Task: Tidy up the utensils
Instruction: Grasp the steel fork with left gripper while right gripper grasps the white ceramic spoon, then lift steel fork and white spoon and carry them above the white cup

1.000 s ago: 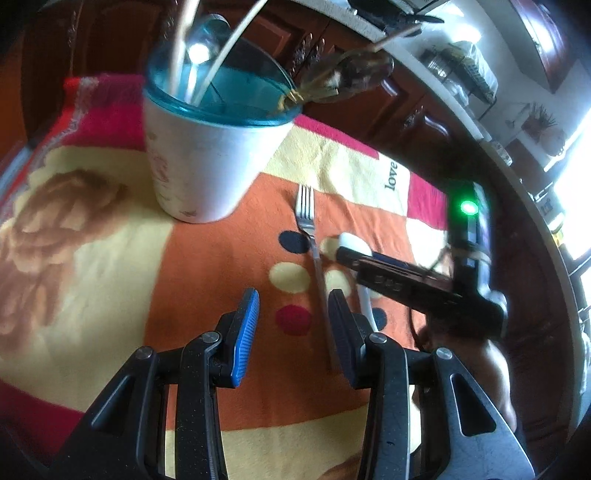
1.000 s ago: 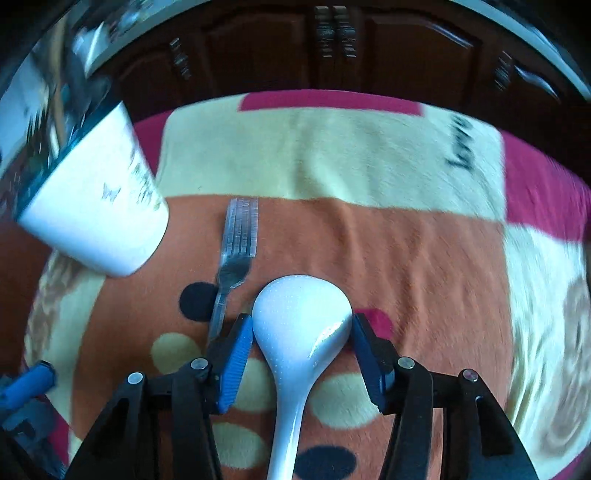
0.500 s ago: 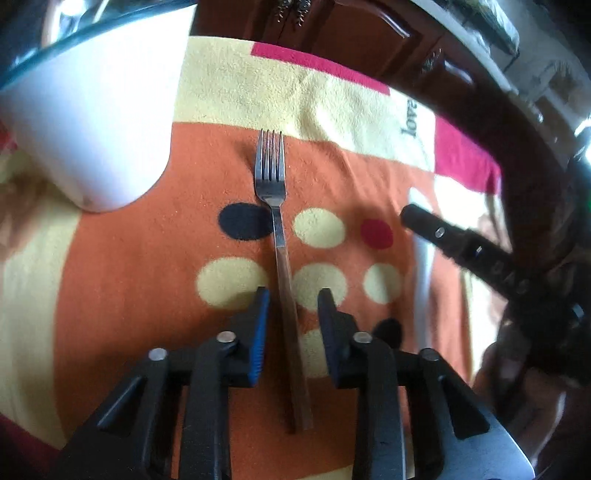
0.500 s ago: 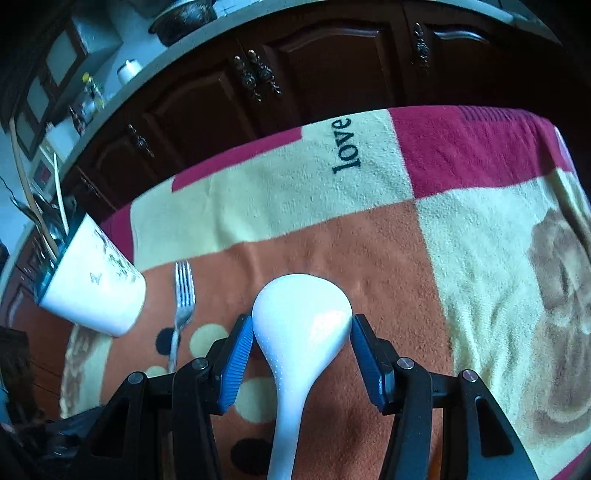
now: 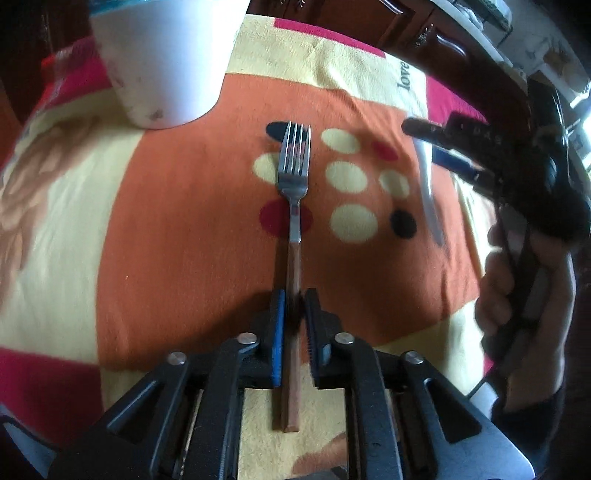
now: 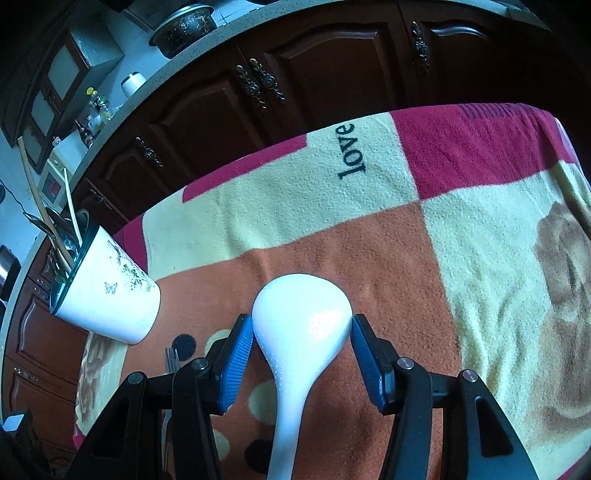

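left gripper [image 5: 294,295] clenched on the fork [image 5: 293,177], pads tight on the wooden handle's midsection, tines pointing to 12, handle end sticking out toward 6 between the arms. fork looks raised a bit off the blanket [image 5: 184,221], can't tell for sure. right gripper [image 6: 302,325] sits either side of the white spoon [image 6: 301,314], bowl at 12, handle running to 6; pads touch or nearly touch the bowl's sides, and whether they actually pinch it i cannot tell. in the left view the right gripper [image 5: 436,146] is at 2 with the spoon handle hanging below it, the person's hand [image 5: 524,295] on the grip at 3. white cup [image 5: 166,62] at 11 from the fork, well apart, upright on the blanket; in the right view the cup [image 6: 110,295] is at 9, teal rim, butterfly print, chopsticks and metal utensils standing in it. fork tines just visible behind the right gripper's left finger. surface is a fleece blanket, orange panel with cream, red and dark dots, cream and magenta blocks, "love" printed at 12. dark wood cabinets [image 6: 332,74] behind, counter with a pot [image 6: 184,27] at 11.
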Demonstrator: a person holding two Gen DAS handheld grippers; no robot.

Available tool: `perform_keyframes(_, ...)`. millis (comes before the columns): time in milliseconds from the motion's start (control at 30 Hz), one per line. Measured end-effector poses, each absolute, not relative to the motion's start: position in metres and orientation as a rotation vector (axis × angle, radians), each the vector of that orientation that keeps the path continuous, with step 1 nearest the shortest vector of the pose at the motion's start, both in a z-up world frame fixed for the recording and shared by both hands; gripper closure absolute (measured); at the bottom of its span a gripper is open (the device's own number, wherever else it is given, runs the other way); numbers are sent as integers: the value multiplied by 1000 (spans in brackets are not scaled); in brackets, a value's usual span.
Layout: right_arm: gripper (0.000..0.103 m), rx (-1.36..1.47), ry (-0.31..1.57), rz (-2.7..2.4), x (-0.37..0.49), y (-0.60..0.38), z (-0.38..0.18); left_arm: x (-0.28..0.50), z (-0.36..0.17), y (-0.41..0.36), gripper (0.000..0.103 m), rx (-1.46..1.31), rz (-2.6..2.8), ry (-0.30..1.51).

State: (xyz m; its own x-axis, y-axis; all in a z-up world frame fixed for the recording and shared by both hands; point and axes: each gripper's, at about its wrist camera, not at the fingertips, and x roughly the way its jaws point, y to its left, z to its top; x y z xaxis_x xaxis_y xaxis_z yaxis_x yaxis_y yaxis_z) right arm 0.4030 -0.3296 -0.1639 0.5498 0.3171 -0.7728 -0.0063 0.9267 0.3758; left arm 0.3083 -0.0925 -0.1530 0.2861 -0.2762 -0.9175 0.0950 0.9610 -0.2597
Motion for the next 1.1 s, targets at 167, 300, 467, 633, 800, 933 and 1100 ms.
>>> perform_keyframes(167,51,360,974,194,403,-330,-165,352,-150,-95,64,-227,-232,1199)
perform_keyframes(300,50,361,978,193,403,-332,-168,388,-155,-104,64,-198,-205,1189)
perform_keyframes(467,50,353,973,196,403,-331,-168,404,-159,-120,64,-110,-180,1174)
perform_keyframes(633,50,342,974,204,404,-328,-168,402,-161,-126,83,-24,-154,1159)
perform_keyframes(800,50,343,958,221,403,-327,-166,389,-146,-108,83,-108,-213,1089)
perform_keyframes(933,50,358,905,252,400,-325,-159,371,-121,-88,83,-153,-234,985)
perform_keyframes(1100,50,322,785,281,389,-313,-140,362,-103,-71,83,-224,-240,938)
